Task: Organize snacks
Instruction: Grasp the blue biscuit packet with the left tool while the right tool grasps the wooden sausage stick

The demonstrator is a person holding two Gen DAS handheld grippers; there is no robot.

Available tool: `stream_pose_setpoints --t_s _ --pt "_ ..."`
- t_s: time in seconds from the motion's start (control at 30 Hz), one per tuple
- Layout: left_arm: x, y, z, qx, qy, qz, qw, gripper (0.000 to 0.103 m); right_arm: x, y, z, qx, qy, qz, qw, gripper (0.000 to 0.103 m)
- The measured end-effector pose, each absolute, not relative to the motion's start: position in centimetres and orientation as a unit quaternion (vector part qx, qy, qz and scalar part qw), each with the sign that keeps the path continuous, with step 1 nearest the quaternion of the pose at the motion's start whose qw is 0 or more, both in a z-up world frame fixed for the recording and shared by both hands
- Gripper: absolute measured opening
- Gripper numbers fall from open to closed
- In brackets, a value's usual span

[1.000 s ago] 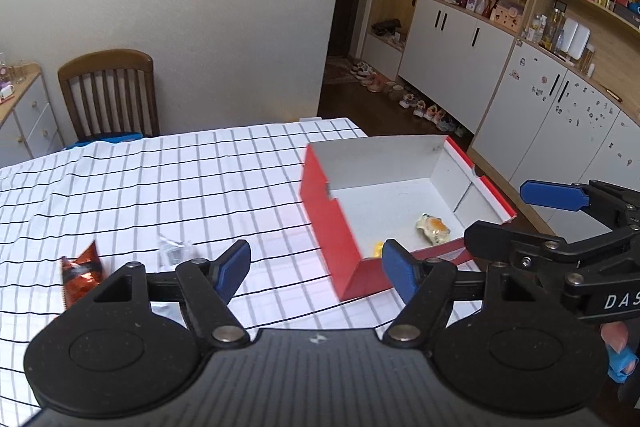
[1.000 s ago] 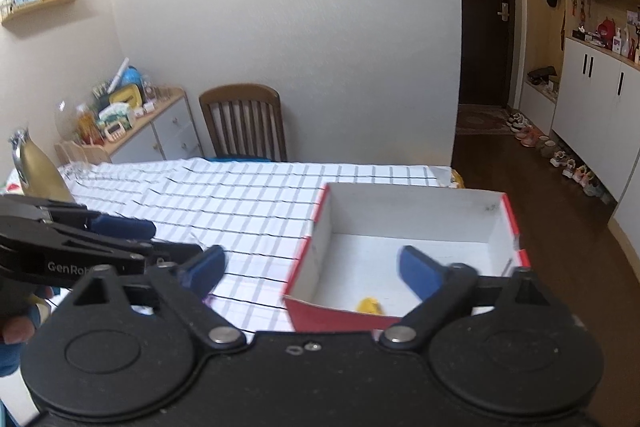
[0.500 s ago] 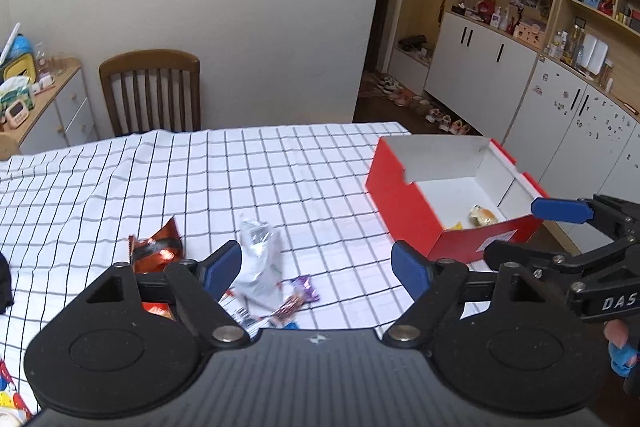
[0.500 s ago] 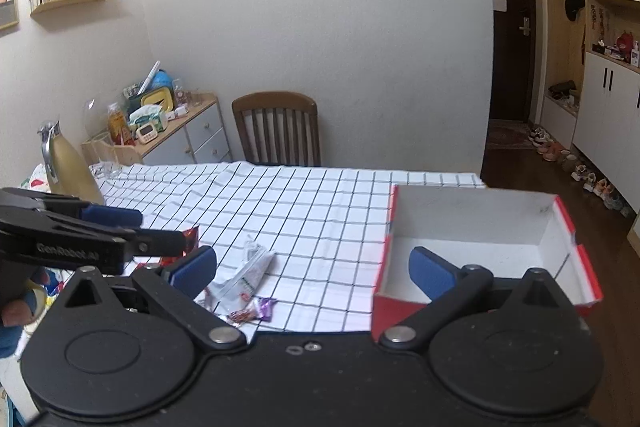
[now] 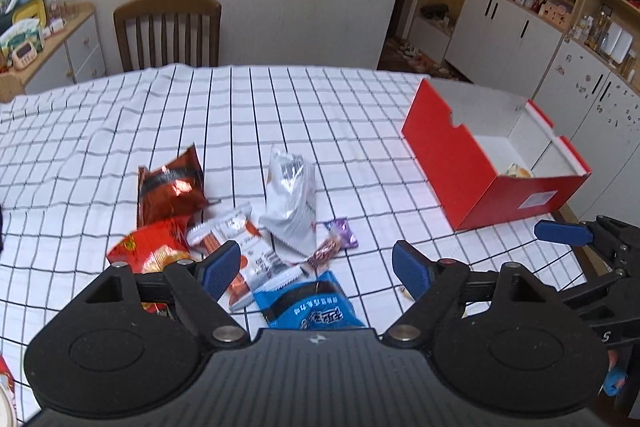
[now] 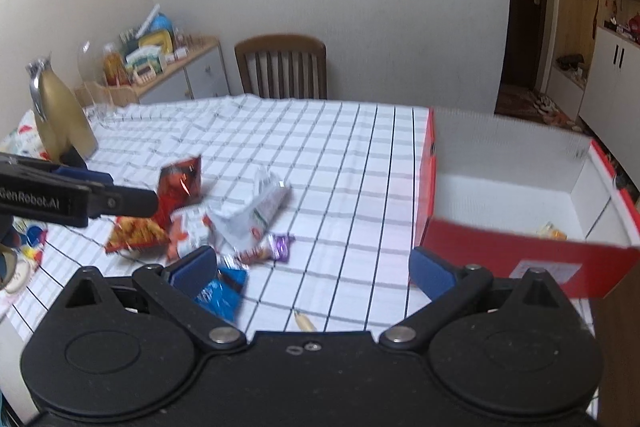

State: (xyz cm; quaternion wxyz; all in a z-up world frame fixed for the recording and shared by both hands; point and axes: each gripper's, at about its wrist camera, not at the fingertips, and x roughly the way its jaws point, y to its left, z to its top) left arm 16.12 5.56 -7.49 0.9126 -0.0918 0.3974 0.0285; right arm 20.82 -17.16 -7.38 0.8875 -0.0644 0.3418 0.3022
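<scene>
This is a home dining room: a table [image 5: 320, 115] under a checked cloth, a wooden chair [image 5: 168, 31] against the wall, white cupboards [image 5: 504, 27] with cluttered shelves, and shoes [image 5: 412, 49] scattered near the entrance door [image 6: 524, 7].

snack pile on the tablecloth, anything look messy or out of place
Yes. The packets lie in a loose overlapping heap: the silver pouch rests on the white sausage packet, and the blue packet sits at the near edge. Only one small snack is in the red box. Nothing looks spilled or torn.
</scene>
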Motion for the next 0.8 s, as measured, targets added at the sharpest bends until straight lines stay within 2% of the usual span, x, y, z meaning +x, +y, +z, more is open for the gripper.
stream_pose_setpoints --t_s 0.33,0.43,0.57,0.63,0.8 --pt "17.4 5.5 -11.2 -0.095 0.436 0.029 0.895 0.083 21.0 -17.2 -11.1 -0.080 0.377 0.281 0.879 0.099" --pt "17.9 5.3 -12.7 -0.096 0.458 0.029 0.883 0.083 21.2 -17.1 -11.9 -0.088 0.386 0.281 0.874 0.092" --pt "18.5 5.1 -14.6 -0.104 0.483 0.030 0.869 0.083 21.3 -16.9 -13.1 -0.100 0.399 0.285 0.866 0.090" --pt "18.8 5.0 -15.2 -0.109 0.490 0.031 0.864 0.083 21.4 -16.7 -13.7 -0.105 0.405 0.286 0.862 0.083" --pt "20.0 4.7 -16.5 -0.118 0.506 0.042 0.853 0.083 21.7 -16.0 -14.9 -0.123 0.417 0.292 0.852 0.077"
